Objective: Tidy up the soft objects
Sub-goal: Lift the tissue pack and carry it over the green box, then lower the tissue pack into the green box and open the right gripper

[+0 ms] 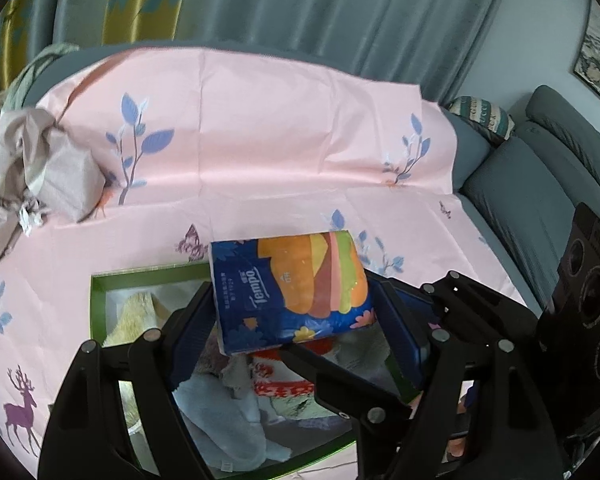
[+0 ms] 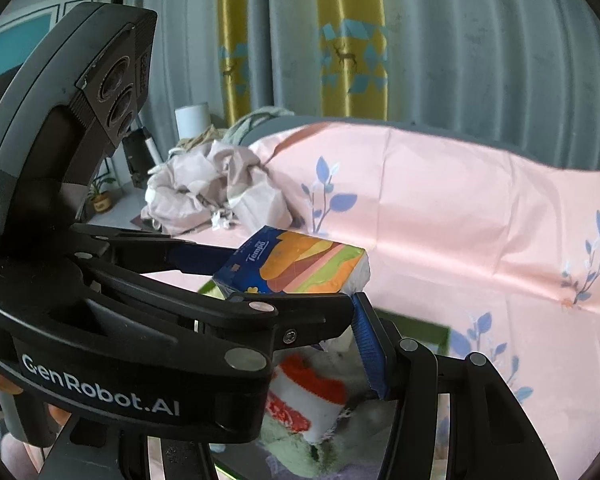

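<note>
Now — left hand-held gripper (image 1: 292, 312) clamps tissue pack (image 1: 290, 288) | navy wrap, orange-green stripes — right: cannot tell

A sofa (image 1: 516, 184) with grey-blue cushions carries the items. A pink sheet (image 1: 260, 128) printed with blue leaves and purple deer is spread over its seat and backrest. A green-rimmed box (image 1: 100, 300) rests on the sheet. A crumpled beige cloth (image 1: 32, 168) lies at the sheet's left end.
</note>
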The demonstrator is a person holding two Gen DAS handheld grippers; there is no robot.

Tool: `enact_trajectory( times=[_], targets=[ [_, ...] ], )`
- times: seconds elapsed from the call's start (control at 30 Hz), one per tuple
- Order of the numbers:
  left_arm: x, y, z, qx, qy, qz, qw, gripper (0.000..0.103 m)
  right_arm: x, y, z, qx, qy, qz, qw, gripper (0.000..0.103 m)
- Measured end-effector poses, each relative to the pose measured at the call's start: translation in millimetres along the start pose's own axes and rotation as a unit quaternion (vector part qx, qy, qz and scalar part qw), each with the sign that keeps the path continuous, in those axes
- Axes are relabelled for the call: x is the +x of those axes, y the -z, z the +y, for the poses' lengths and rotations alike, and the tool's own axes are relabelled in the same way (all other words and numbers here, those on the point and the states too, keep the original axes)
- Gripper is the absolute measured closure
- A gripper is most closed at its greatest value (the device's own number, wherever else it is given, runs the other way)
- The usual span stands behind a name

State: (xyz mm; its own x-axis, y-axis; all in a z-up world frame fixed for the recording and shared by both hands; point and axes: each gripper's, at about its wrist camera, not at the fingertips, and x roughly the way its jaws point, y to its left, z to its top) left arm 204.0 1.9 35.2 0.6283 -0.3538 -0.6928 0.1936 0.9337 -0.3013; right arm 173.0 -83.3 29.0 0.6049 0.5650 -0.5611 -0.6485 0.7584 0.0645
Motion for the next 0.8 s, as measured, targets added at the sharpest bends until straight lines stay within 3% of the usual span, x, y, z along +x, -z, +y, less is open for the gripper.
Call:
enact_trajectory(
  times=[0.8],
  targets=[
    [41.7, 22.3, 15.2, -0.014, -0.019, 0.054, 0.9983, 0.025, 35.1, 30.7, -8.2, 0.019, -0.01, 0.062, 0.998, 0.048]
  ],
)
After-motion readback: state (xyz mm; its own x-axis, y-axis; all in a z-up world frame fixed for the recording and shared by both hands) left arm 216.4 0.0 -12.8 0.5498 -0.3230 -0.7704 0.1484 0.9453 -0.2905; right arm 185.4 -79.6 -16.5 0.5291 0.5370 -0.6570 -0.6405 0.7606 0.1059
